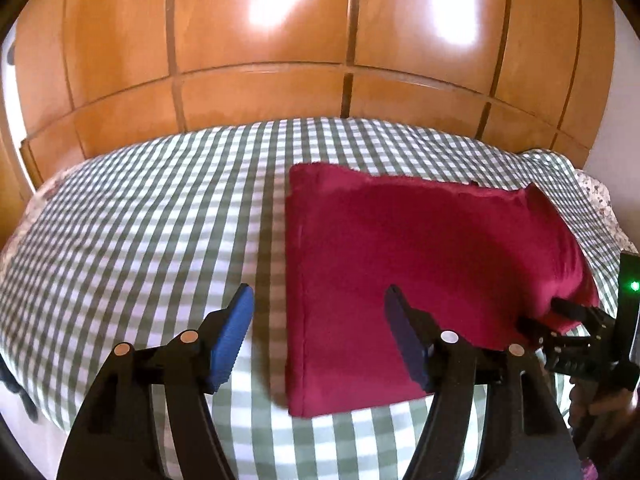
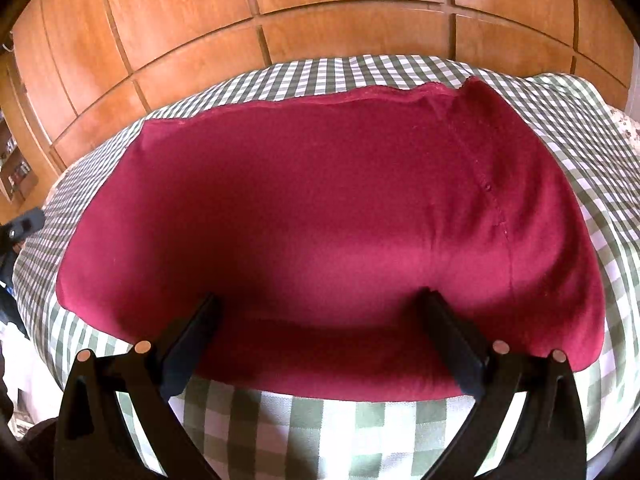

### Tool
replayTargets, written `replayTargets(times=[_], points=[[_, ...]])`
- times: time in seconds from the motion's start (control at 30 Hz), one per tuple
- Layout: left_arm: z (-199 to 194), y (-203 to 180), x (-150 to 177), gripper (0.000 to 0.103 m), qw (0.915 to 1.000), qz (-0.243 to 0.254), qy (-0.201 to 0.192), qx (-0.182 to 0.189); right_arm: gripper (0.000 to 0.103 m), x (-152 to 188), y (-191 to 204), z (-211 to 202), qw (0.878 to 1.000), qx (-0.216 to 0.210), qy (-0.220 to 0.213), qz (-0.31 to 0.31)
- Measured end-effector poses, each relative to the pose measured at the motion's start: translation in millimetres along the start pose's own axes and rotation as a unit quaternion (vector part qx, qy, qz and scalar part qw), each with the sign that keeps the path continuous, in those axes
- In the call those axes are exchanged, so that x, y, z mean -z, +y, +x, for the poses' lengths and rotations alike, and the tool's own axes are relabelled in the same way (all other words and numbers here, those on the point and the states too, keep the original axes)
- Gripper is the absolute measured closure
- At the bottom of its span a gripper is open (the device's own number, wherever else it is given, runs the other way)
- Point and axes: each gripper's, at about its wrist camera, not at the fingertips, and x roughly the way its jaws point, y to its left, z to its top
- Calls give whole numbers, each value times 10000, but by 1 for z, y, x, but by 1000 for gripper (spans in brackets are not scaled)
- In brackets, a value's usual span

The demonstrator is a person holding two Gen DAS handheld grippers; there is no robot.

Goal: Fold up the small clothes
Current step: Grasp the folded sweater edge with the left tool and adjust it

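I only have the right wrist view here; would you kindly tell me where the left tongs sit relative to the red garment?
Observer: The left tongs are open and straddle the left edge of the red garment, with one finger over the checked cover and the other over the cloth.
Operator: Thank you. Does that left edge lie flat?
Observer: Yes. In the left wrist view it runs as a straight hemmed line down the cover.
Operator: And how does the cloth near my right tongs look from that side?
Observer: Beside the right tongs the garment's right end rises into a hump instead of lying flat.
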Motion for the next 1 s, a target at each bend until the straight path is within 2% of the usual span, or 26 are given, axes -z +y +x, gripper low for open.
replayTargets(times=[0.2, 0.6, 0.8, 1.0], points=[[13, -2, -8, 36, 9999, 143, 79, -36, 2, -1, 1, 1, 10000, -3, 43, 3], [43, 3, -20, 36, 9994, 128, 311, -35, 2, -11, 1, -1, 9997, 50, 224, -26], [79, 16, -34, 37, 9973, -246, 673, 136, 2, -31, -7, -18, 9999, 60, -104, 37], [106, 28, -41, 47, 9939, -610, 917, 53, 2, -66, -22, -7, 9997, 201, -116, -14]])
